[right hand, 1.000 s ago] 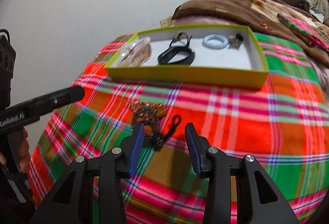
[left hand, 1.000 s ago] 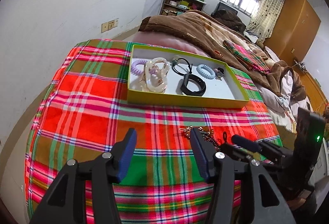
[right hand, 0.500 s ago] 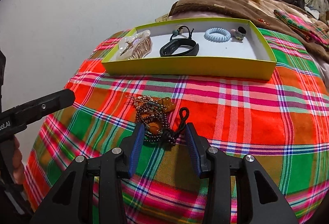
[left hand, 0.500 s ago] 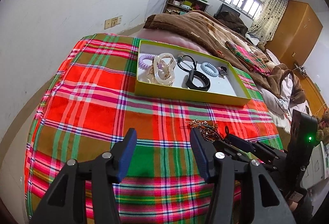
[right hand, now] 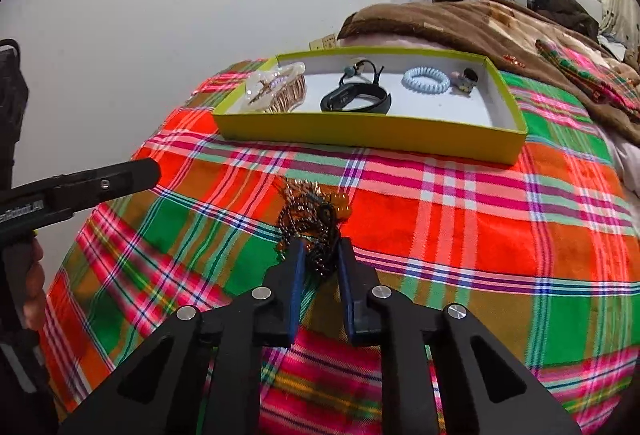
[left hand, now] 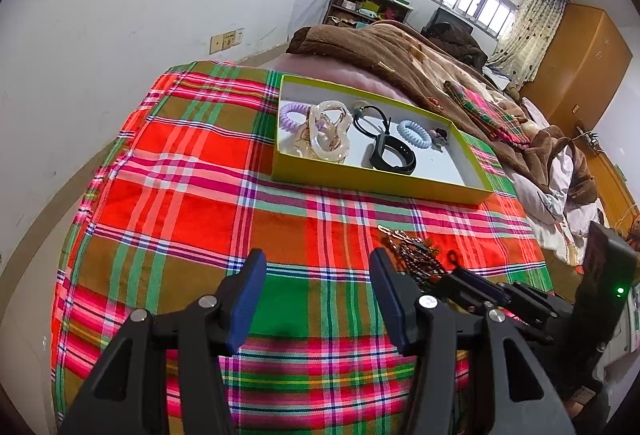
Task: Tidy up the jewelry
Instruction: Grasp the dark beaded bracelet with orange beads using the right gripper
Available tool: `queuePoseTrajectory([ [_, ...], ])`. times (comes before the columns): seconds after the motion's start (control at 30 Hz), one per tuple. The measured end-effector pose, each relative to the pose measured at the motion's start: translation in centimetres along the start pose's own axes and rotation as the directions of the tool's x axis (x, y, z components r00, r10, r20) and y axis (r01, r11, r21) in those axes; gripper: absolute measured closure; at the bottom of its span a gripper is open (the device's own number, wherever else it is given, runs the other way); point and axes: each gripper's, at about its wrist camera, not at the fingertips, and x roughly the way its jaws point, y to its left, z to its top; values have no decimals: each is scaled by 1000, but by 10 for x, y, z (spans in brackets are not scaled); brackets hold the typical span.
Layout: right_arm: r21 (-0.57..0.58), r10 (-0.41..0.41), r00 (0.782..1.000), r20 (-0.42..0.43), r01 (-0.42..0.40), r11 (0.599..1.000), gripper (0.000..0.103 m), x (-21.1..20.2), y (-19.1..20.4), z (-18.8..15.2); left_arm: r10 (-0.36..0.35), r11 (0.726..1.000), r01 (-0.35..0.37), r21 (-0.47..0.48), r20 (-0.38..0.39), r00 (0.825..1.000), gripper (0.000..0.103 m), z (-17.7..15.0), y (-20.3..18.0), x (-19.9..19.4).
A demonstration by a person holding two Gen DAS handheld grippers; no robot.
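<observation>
My right tongs (right hand: 319, 255) have just been closing, and their blue pads now pinch the near end of the beaded necklace (right hand: 310, 215), which lies heaped on the plaid cloth (right hand: 420, 211) just short of the yellow-green tray (right hand: 372, 133). My left tongs (left hand: 316, 287) hover half open and empty above the cloth. I judge the job nearly done: hair ties, clips and a black band already sit in the tray; this tangle is the only piece I see outside.
</observation>
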Motion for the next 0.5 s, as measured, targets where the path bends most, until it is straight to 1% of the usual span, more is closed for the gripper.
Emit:
queuePoseTrajectory([
  [0.13,-6,-4,1000,16,4,1000,87,-9,-2,1,-1,1000,1,-3,-1,1000,47,0,0,-1],
  [0.3,2,8,997,78,-8,1000,87,-24,-8,3,-1,1000,1,-2,-1,1000,47,0,-1,-1],
  [0.4,-11,-3,994,108,4,1000,87,-31,-9,5,-1,1000,1,0,-3,1000,47,-1,-2,-1],
  [0.5,-30,7,990,143,-3,1000,87,-39,-8,9,-1,1000,1,3,-4,1000,47,-2,-4,-1],
])
